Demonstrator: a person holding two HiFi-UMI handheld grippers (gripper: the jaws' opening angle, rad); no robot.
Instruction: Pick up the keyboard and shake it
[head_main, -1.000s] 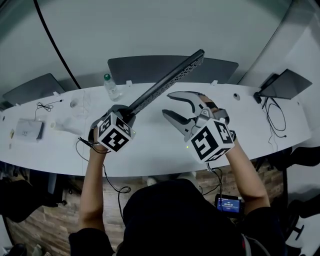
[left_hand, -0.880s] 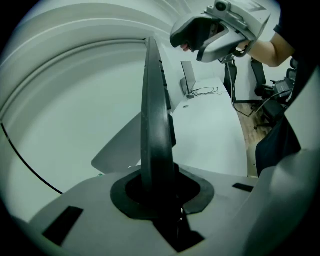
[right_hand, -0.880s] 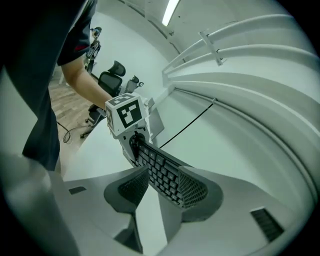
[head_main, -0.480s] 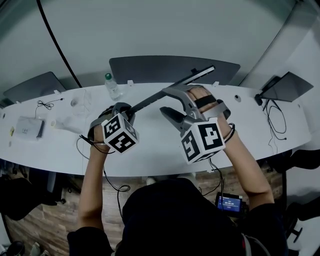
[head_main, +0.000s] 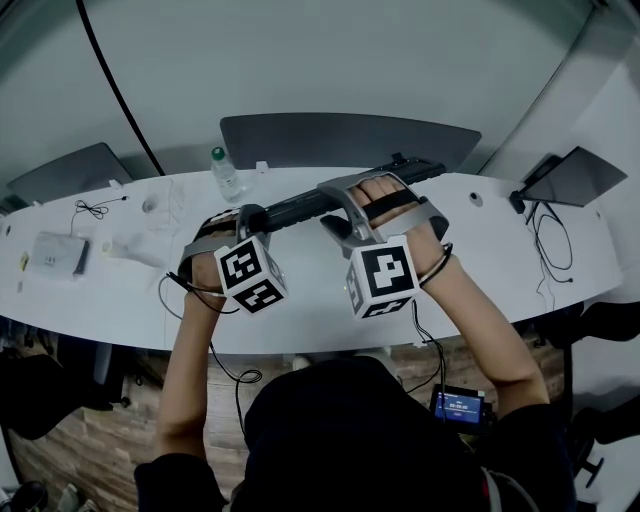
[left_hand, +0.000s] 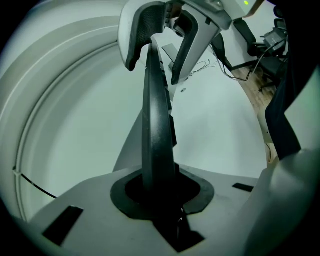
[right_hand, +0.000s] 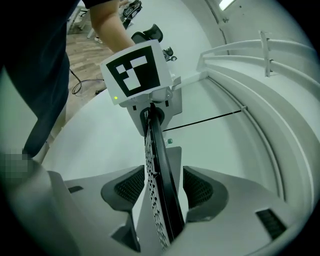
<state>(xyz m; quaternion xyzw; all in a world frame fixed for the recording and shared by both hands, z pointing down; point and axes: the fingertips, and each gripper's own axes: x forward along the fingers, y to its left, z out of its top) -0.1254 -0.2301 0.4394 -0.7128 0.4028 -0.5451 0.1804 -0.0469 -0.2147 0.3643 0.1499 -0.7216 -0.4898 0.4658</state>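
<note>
So the keyboard is a long dark slab running roughly along the far edge of the white desk, with its right end a bit closer to that edge than its left. The left gripper has it clamped at the left end, jaws nearly together and tight on the slab. In the left gripper view it sticks straight out from between them.

The right gripper sits further along the keyboard, about mid-length. Its jaws have just been opening and now stand wide, one on each side of the slab. The right gripper view shows the keyboard edge-on between the ribbed pads, key side facing the left pad, with a gap on both sides (so nothing is pinching it there).

Around it: a clear water bottle stands near the far edge, just left of the left gripper. A dark grey panel sits beyond the far edge. A small white box lies toward the left end, with a coiled cable near it, and a laptop is out at the right end
</note>
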